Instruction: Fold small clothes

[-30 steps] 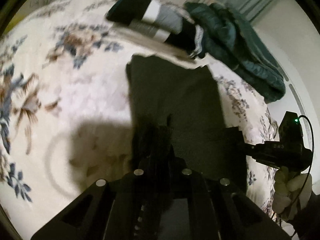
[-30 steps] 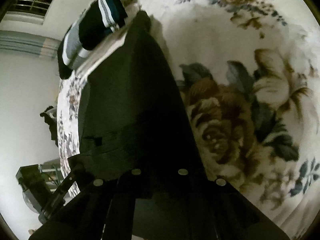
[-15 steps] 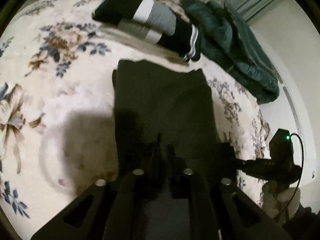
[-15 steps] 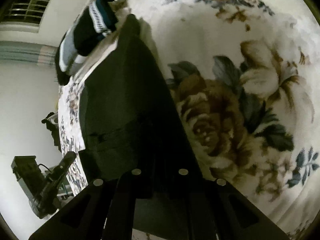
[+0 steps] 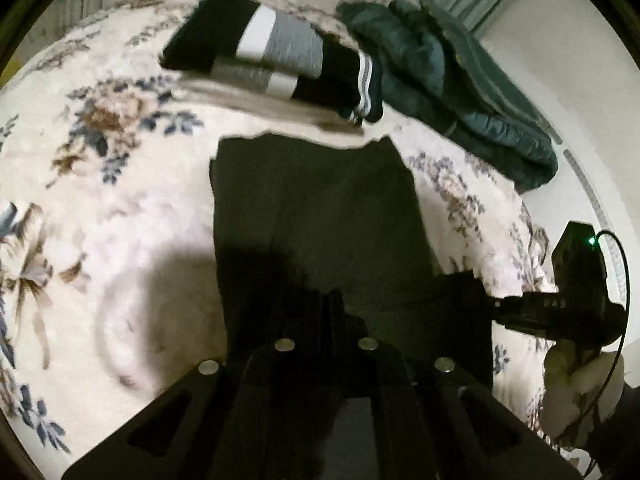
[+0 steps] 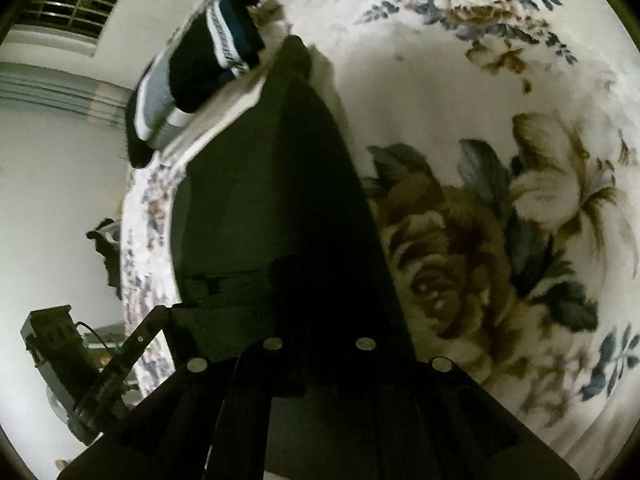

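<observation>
1. one dark garment (image 5: 320, 216) laid out flat on a floral bedspread (image 5: 120, 208); one folded stack of clothes (image 5: 276, 56) behind it; one teal jacket (image 5: 452, 80) heaped at the far right; two grippers.
2. dark garment: plain, near black with an olive tint, smooth, roughly rectangular. far edge is slightly wavy. a seam or band crosses it near the close end in the right wrist view (image 6: 256, 208).
3. long axis runs away from the cameras, near end under the grippers, far end stopping just short of the folded stack. in the right wrist view it slants up toward the top middle.
4. it sits mid bed, with the bed edge just off its right side in the left wrist view.
5. left gripper (image 5: 332, 304): jaws closing to fully shut at the garment's near left corner; too dark to see whether cloth is pinched.
6. right gripper (image 6: 320, 320): jaws closing, almost fully shut, over the near end of the garment; fingertips lost in black, hold on the cloth cannot be told. seen from the left wrist view (image 5: 460, 292) it reaches in from the right onto the garment's near right edge, with a gloved hand (image 5: 576, 380) below it.
7. folded stack: black with white and grey bands, striped cuff at its right end.
</observation>
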Tool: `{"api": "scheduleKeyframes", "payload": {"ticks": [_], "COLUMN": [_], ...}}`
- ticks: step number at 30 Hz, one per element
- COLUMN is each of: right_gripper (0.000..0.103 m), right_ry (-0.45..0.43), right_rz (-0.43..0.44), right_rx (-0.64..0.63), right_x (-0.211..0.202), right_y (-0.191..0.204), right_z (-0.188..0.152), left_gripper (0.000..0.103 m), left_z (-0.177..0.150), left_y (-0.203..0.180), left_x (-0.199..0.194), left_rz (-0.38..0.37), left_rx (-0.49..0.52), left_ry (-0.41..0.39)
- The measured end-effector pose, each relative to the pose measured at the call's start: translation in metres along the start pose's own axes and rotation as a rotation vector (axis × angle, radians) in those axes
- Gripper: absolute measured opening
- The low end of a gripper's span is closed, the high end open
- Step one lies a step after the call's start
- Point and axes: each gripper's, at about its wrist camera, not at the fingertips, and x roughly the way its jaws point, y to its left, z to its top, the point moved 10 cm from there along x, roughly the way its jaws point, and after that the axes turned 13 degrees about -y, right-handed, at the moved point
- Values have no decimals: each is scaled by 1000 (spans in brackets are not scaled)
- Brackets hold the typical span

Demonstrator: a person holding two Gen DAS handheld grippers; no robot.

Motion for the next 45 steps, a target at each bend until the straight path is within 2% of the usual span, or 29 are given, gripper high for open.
{"api": "scheduleKeyframes", "payload": {"ticks": [4,8,13,17,21,25,28,30,31,32,33,34,35,38,40,41,45], "right_gripper": [6,6,6,6,6,6,7,8,14,22,50,67,71,73,91,95,98], "right_ry": [-18,-46,-82,-94,-109,-89,-14,30,41,51,63,71,78,109,150,177,295], "right_rz": [36,71,71,46,3,-70,-128,-124,-115,-122,-111,-94,-82,-71,-43,-31,14], "right_rx": [-5,-6,-6,-29,-33,-40,-55,-47,-43,-42,-32,-25,-28,-58,-49,-43,-67], "right_x": [-11,-15,-6,20,50,90,121,127,126,122,115,109,100,70,53,45,33], "right_y": [16,40,54,69,74,67,57,53,52,48,45,44,42,27,13,7,-11], "right_z": [8,35,80,125,166,196,197,193,191,190,188,185,183,168,154,145,119], "left_gripper": [1,1,1,1,1,2,4,12,27,49,55,60,61,61,61,61,63], "left_z": [22,49,89,127,153,163,157,148,145,144,141,138,136,123,109,100,36], "left_y": [5,14,23,34,48,65,75,80,79,78,77,75,76,75,71,68,51], "left_x": [-12,-13,4,37,76,116,135,134,129,124,114,100,93,52,20,6,-53], "left_rz": [1,13,14,19,32,56,60,73,62,57,42,11,4,-3,-2,9,83], "left_rx": [-32,-56,-59,-41,-25,-22,-59,-91,-105,-117,-140,-181,-206,-291,-336,-357,-481], "left_ry": [-50,-87,-110,-110,-87,-47,16,62,69,67,55,35,24,-15,-50,-67,-112]}}
